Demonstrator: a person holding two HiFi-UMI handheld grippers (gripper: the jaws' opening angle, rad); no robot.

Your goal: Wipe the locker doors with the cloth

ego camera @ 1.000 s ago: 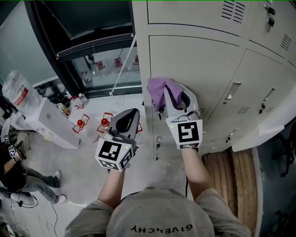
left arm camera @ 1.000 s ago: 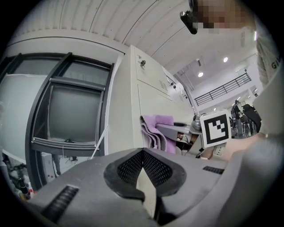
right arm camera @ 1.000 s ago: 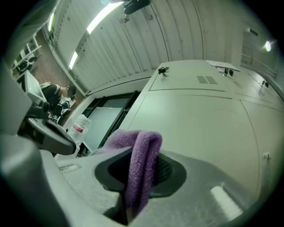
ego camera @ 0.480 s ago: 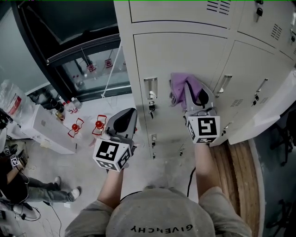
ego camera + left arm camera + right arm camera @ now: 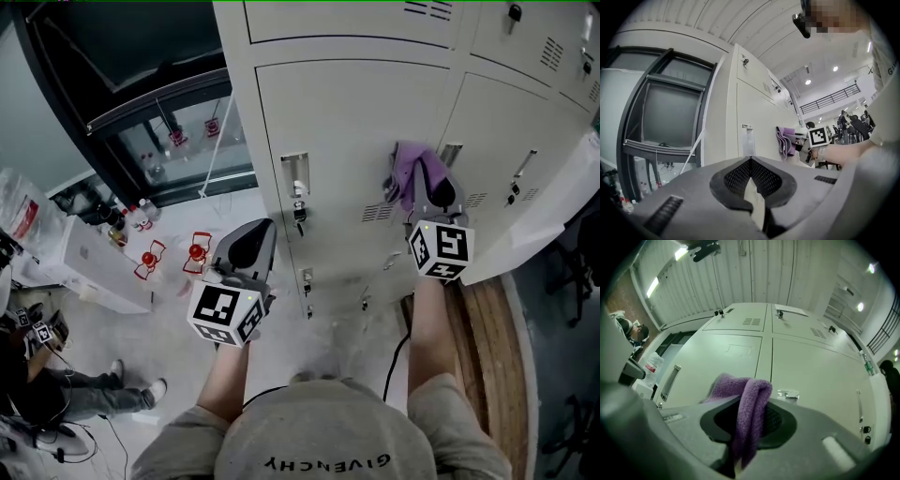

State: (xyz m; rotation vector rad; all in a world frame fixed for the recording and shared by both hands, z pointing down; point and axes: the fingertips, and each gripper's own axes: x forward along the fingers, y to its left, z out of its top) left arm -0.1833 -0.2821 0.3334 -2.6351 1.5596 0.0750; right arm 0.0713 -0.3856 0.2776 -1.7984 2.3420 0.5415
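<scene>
Head view looks steeply down the locker doors (image 5: pixel 356 122); the right gripper view faces them close up, the left gripper view sidelong from farther off, all three sharing the purple cloth (image 5: pixel 410 167)

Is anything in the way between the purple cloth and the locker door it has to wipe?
Nothing visible. The right gripper is shut on the purple cloth, which seems to lie right against the locker door, beside a recessed handle. The left gripper hangs apart, shut.
</scene>
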